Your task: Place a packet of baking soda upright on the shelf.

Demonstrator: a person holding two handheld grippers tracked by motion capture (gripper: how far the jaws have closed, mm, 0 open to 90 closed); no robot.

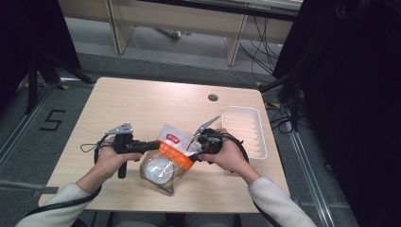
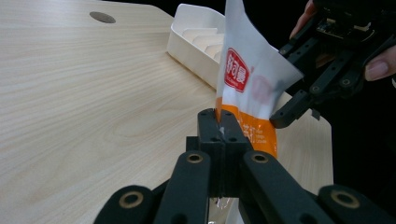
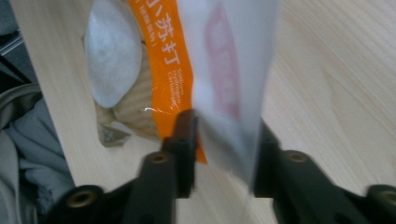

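A snack bag (image 1: pixel 166 152) with a white top, a red logo and an orange band is held up off the wooden table (image 1: pixel 142 104) near its front edge. Through its clear lower part a round pale item (image 3: pixel 112 56) shows. My left gripper (image 2: pixel 223 128) is shut on the bag's (image 2: pixel 243 74) left edge at the orange band. My right gripper (image 3: pixel 224 140) stands at the opposite edge, with the white top of the bag (image 3: pixel 219 70) between its jaws and a gap still showing beside the film. In the high view the left gripper (image 1: pixel 153 145) and the right gripper (image 1: pixel 193 152) face each other across the bag.
A white ribbed tray (image 1: pixel 243 113) lies at the table's right side, just beyond my right hand. A round cable hole (image 1: pixel 213 97) sits in the far middle of the tabletop. Black stands and cables surround the table on the floor.
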